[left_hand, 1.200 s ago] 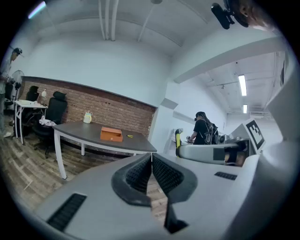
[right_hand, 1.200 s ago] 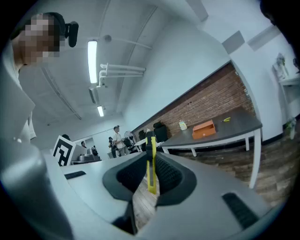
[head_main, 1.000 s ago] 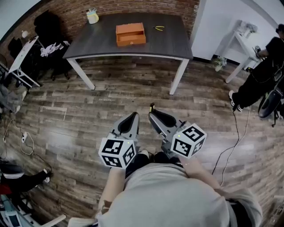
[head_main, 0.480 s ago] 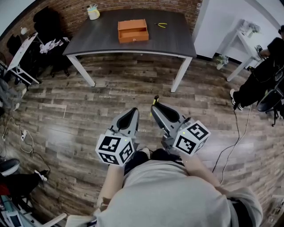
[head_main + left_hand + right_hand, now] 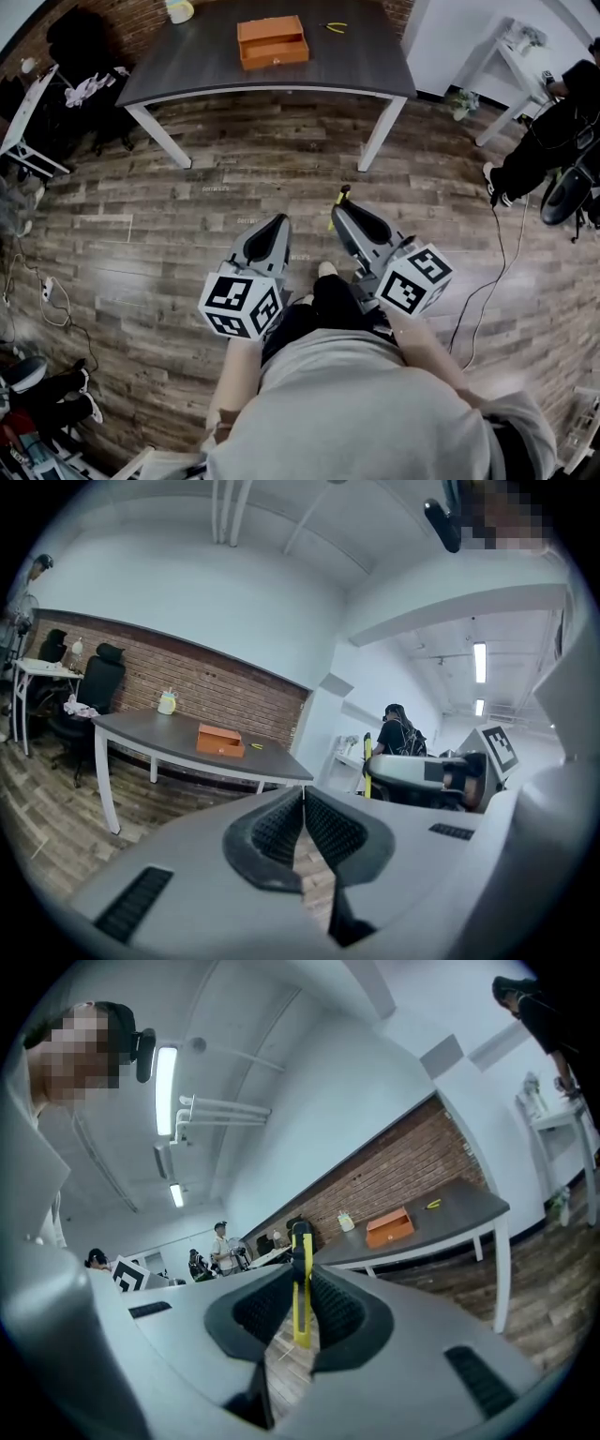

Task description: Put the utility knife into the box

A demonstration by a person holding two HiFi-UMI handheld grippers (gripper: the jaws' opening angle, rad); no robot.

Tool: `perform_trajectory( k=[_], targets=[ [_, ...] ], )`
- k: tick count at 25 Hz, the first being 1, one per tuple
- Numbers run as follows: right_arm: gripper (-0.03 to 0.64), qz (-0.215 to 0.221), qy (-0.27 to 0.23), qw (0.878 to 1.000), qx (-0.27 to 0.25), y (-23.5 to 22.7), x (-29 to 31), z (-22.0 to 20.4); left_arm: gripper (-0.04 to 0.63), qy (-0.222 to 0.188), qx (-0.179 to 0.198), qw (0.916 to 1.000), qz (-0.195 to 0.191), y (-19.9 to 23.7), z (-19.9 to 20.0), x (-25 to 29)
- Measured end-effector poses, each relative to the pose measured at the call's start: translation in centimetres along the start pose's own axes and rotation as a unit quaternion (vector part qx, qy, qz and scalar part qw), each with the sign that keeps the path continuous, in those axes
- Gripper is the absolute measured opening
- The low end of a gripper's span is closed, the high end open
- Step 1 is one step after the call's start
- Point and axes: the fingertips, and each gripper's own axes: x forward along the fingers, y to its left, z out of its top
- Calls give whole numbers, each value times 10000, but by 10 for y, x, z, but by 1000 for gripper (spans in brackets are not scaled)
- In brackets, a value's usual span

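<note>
Head view | right tongs (image 5: 345, 208) clamp utility knife (image 5: 343, 192) | left tongs (image 5: 277, 223) clenched empty | box (image 5: 273, 42) on table (image 5: 361, 67)

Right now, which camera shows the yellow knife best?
The right gripper view: the utility knife stands upright, close up, clamped in the right gripper's fingers. The head view shows only a yellow sliver at that gripper's tip; the left gripper view, a thin distant strip.

Floor (image 5: 187, 216): wood planks. Dark surface (image 5: 187, 66) on white legs before brick wall (image 5: 253, 710). Black office chair (image 5: 98, 682) beside it. Ceiling strip light (image 5: 167, 1077) on.
</note>
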Motion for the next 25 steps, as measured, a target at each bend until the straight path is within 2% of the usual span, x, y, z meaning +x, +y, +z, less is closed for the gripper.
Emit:
perform_trajectory(
  k=[6,11,20,25],
  targets=[
    [67,120,21,9999,-40,-6,25,8,23,-40,-61,9999,107,24,6,10],
    [67,154,112,9998,-48,-32,52,15,23,-45,-113,9997,224,42,11,33],
    [67,604,181,9980,22,-71,135,39,23,-88,-65,9985,533,96,40,90],
    [67,798,117,9967,33,-90,183,68,23,-98,37,9981,614,124,65,127]
  ],
)
